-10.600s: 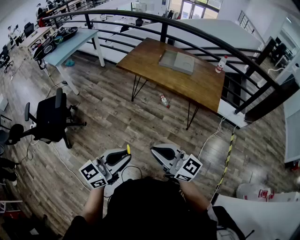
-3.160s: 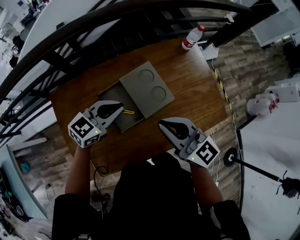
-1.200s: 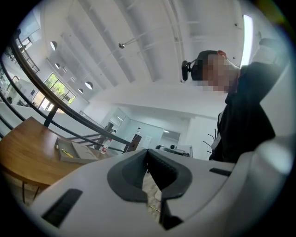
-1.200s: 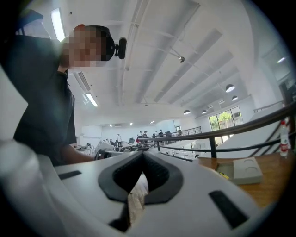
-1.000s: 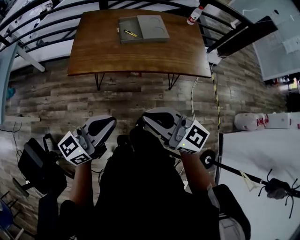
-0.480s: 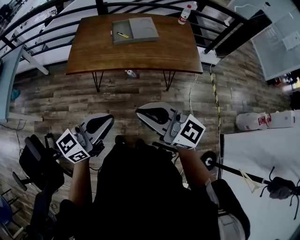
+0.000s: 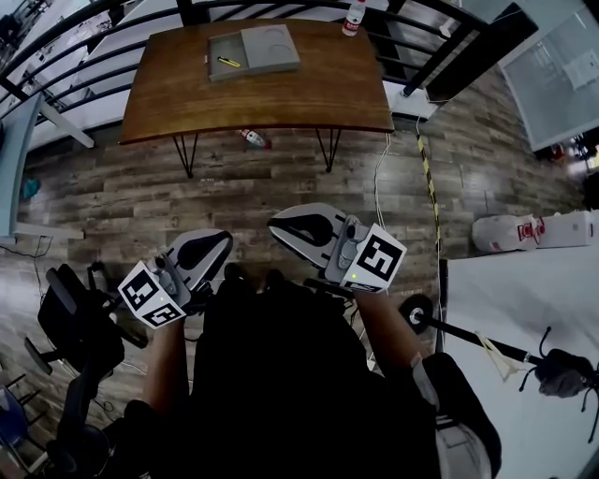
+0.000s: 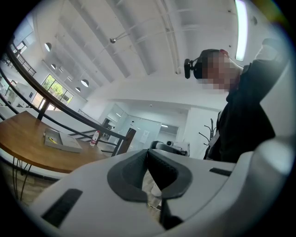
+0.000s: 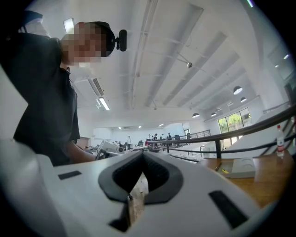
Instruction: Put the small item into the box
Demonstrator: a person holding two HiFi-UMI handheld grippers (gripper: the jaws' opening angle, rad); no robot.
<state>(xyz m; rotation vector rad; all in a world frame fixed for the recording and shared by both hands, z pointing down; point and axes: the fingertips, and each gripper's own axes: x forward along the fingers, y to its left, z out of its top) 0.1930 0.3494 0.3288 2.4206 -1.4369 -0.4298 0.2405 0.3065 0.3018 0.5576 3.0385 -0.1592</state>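
A small yellow item [image 7: 228, 63] lies in the open grey box [image 7: 253, 49] on the brown wooden table [image 7: 281, 89], far ahead of me. Both grippers are held close to my body, well short of the table. My left gripper [image 7: 225, 241] is shut with nothing in it. My right gripper [image 7: 276, 224] is also shut and holds nothing. The left gripper view shows the box [image 8: 62, 141] and the yellow item [image 8: 52, 137] small in the distance. In the right gripper view, the box [image 9: 245, 167] sits at the right edge.
A white bottle [image 7: 355, 16] stands at the table's far right corner. Another bottle [image 7: 253, 138] lies on the wood floor under the table. A black office chair [image 7: 70, 318] is at my left. A black railing [image 7: 84, 21] runs behind the table. A white bag [image 7: 524, 229] lies at the right.
The yellow item went from my left gripper into the box. I have backed well away from the table, and over the last second it has slid slightly up the view.
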